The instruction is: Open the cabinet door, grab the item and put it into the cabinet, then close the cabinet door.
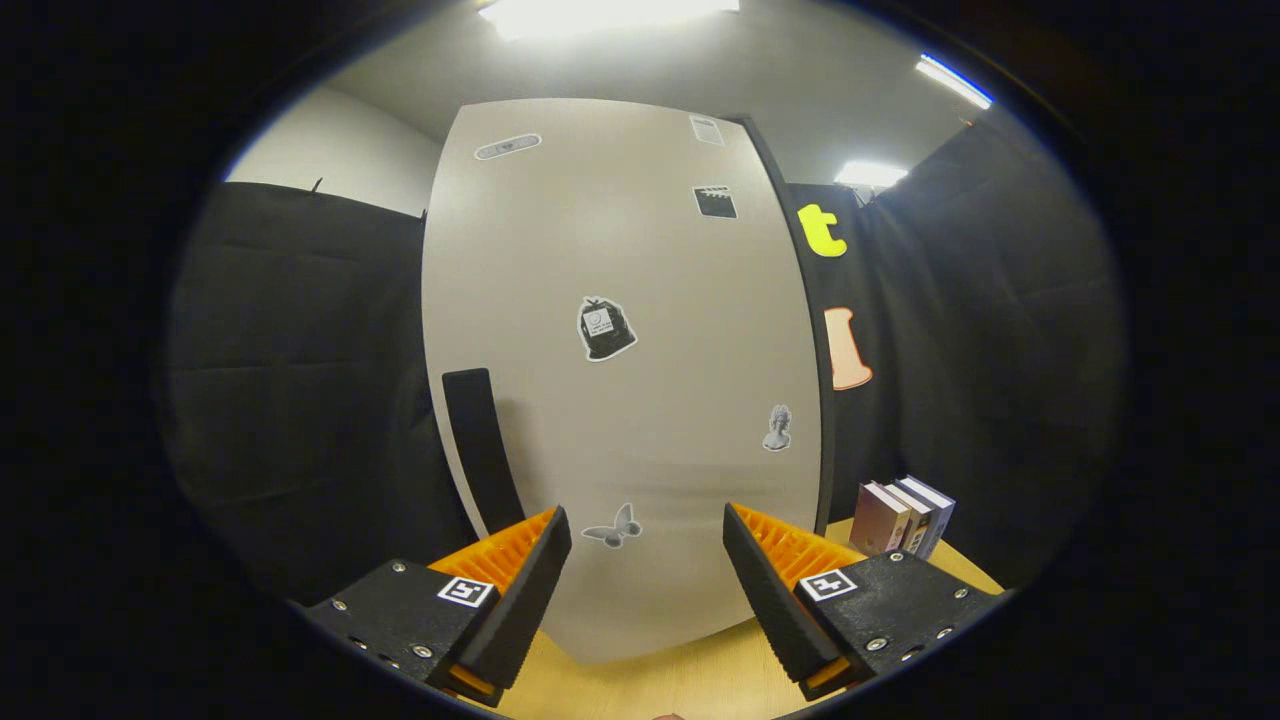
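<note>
A tall pale cabinet [620,380] stands on the wooden table just ahead of the fingers, its door shut and flat toward me. A dark vertical handle [482,450] sits on the door's left side, just beyond the left finger. Small stickers dot the door. My gripper [647,525] is open, nothing between its fingers, and points at the door's lower middle. Several small boxes [903,517] stand upright side by side on the table to the right of the cabinet, beyond the right finger.
The wooden table [660,680] runs under the fingers and past the cabinet's right side. Black cloth walls close in on the left and right. Ceiling lights glow above the cabinet.
</note>
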The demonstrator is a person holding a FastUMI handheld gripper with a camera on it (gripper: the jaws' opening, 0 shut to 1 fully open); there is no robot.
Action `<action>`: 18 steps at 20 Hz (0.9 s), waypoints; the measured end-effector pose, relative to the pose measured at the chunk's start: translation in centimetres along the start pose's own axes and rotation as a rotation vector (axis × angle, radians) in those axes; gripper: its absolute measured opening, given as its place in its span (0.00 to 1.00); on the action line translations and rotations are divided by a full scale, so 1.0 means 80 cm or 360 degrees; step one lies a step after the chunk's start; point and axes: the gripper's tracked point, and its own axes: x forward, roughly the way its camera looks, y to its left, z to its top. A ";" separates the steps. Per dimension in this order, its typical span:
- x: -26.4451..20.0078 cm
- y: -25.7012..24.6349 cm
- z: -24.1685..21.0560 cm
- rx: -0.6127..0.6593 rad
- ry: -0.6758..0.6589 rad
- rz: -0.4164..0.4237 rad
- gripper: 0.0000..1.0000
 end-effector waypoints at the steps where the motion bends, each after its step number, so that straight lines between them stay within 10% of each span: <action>1: 0.000 0.001 0.000 0.0002 -0.0001 0.0007 0.95; 18: -0.097 -0.052 -0.026 -0.0221 -0.0246 -0.0233 0.95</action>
